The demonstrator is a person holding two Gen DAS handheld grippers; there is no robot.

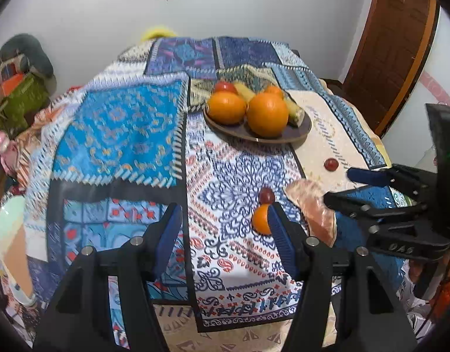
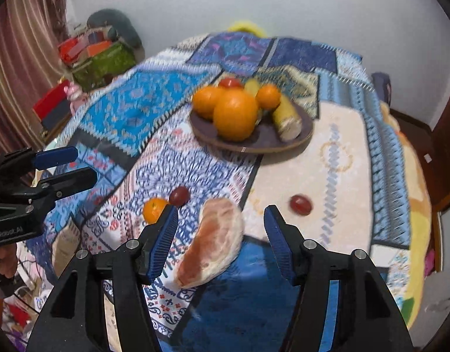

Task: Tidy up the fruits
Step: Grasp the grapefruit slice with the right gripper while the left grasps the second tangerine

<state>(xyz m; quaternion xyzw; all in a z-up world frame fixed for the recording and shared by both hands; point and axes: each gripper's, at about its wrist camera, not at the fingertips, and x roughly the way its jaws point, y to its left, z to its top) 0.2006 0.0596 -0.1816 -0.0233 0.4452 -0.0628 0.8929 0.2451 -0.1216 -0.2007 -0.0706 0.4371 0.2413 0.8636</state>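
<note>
right gripper body – raised letters, roughly "OAS", uncertain | left gripper body – pale print "GenRobot.AI", first letters cut off

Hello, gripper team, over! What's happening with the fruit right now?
Both grippers open, left and right. Pomelo wedge lies between right's fingers, not gripped. Small orange and two grapes loose; plate path unblocked.

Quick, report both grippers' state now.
Left gripper: jaws open, holding nothing.
Right gripper: jaws open around the pomelo wedge, not closed on it.
</note>
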